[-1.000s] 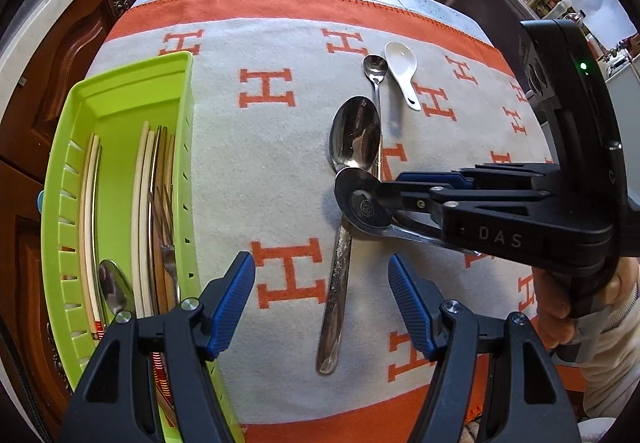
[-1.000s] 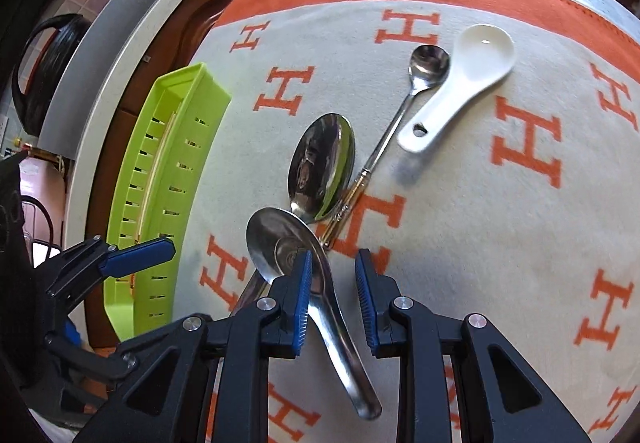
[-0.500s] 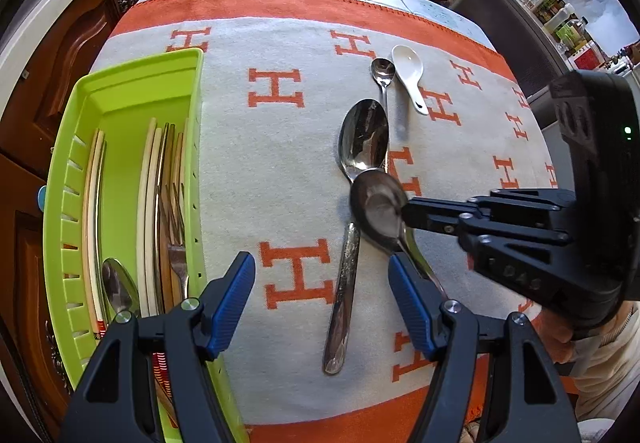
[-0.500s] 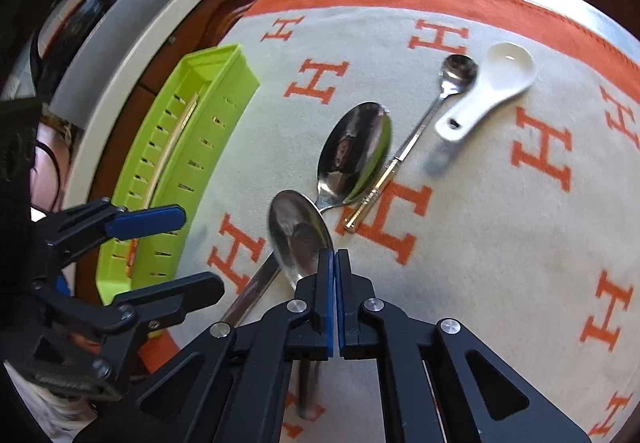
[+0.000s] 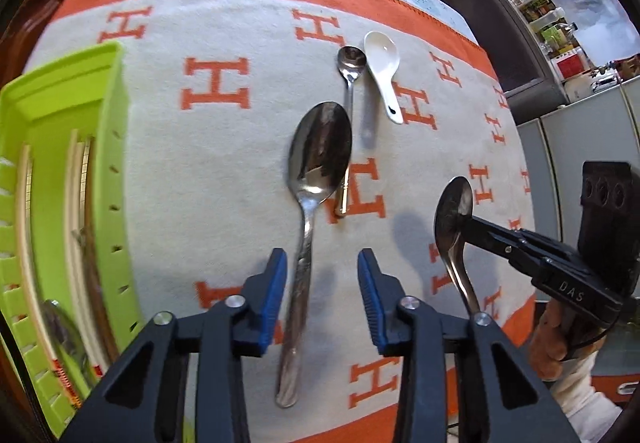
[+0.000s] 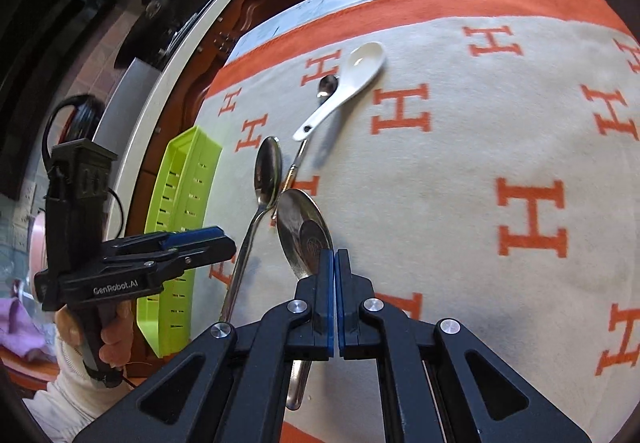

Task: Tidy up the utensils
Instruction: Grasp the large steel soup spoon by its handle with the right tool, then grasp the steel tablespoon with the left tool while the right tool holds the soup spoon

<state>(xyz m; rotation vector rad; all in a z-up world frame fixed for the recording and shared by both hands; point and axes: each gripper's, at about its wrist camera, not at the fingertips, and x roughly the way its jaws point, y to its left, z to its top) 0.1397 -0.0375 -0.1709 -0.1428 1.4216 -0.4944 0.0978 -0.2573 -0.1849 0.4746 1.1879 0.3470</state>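
Left wrist view. The left gripper (image 5: pixel 322 295) is seen at the bottom centre of the frame. Its jaws have just been closing; the blue pads (image 5: pixel 274 293) are held apart on either side of the handle of a large steel spoon (image 5: pixel 314 195), and no contact with the handle is made. This spoon lies on the grey blanket (image 5: pixel 240 171) patterned with orange H marks, bowl towards the top of the frame. Just right of its bowl, a small teaspoon (image 5: pixel 351 83) is laid with its gilt handle end partly hidden under the bowl's edge. A white ceramic spoon (image 5: pixel 384 75) is placed just beside the teaspoon, at upper centre. The green utensil tray (image 5: pixel 60 111) is located along the left edge; chopsticks, a fork and a spoon are held in it, blurred. At right centre, the right gripper (image 5: pixel 466 217) is seen gripping a second steel spoon (image 5: pixel 454 219) at the neck, raised clear of the blanket.

Right wrist view. The right gripper (image 6: pixel 334 263) occupies the lower centre. Its jaws are pressed together on the neck of the second steel spoon (image 6: pixel 304 231). The large steel spoon (image 6: pixel 266 179) lies to the upper left of it. The white ceramic spoon (image 6: pixel 344 83) is found at upper centre, overlapping the teaspoon (image 6: pixel 328 85). The green utensil tray (image 6: pixel 180 203) is seen at the left, and the left gripper (image 6: pixel 208 239) in front of it, held by a hand (image 6: pixel 108 339).
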